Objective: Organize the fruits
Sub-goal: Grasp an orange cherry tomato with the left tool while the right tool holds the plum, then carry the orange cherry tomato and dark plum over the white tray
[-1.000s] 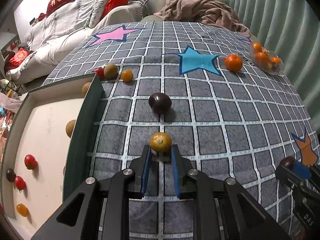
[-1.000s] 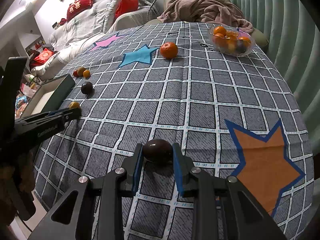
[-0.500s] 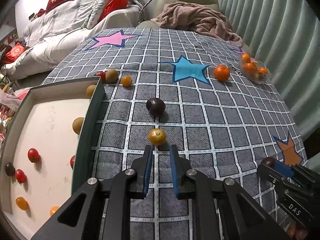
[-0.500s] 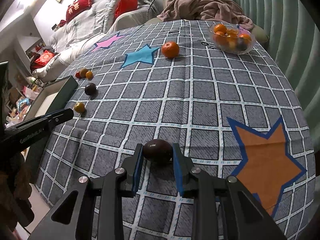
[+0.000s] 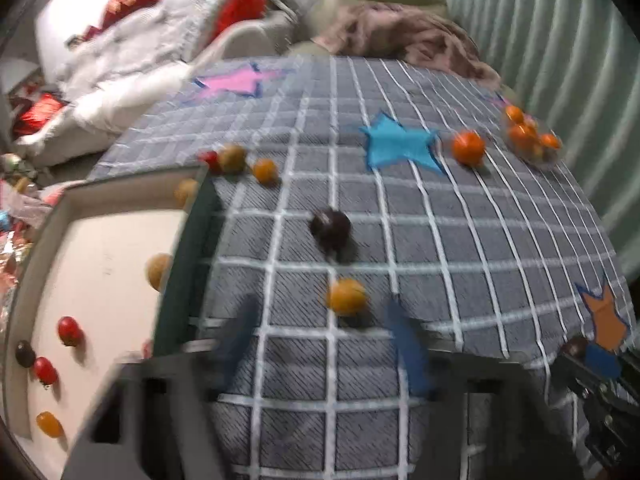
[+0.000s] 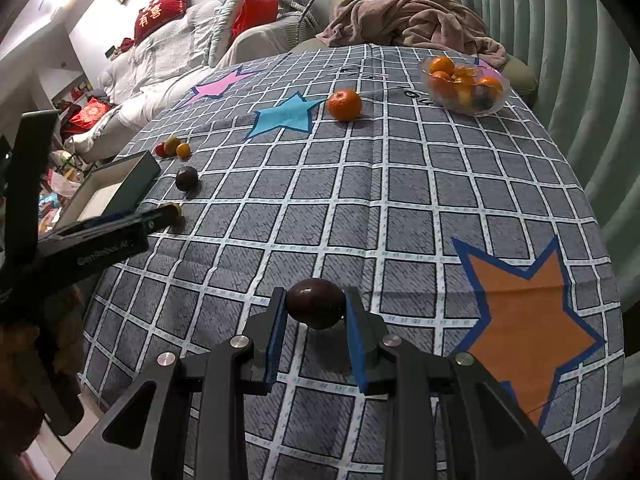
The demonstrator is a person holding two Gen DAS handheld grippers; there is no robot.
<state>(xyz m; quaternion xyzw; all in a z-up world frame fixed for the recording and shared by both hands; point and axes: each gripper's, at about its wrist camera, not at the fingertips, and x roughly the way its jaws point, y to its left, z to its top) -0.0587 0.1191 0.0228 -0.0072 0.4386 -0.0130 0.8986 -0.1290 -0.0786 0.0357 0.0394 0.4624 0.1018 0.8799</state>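
My left gripper is open wide over the checked cloth, its blue pads blurred. A small yellow-orange fruit lies just ahead of the gap, not gripped. A dark plum lies further ahead. My right gripper is shut on a dark plum above the cloth; it also shows in the left wrist view. The green-walled box at the left holds several small fruits.
A tangerine lies by the blue star. A glass bowl of tangerines stands at the far right. Three small fruits cluster past the box's far corner. A sofa and a blanket are behind the table.
My left gripper has opened wide and moved forward toward the small yellow-orange fruit; its view is motion-blurred. My right gripper still holds the dark plum, almost unmoved.
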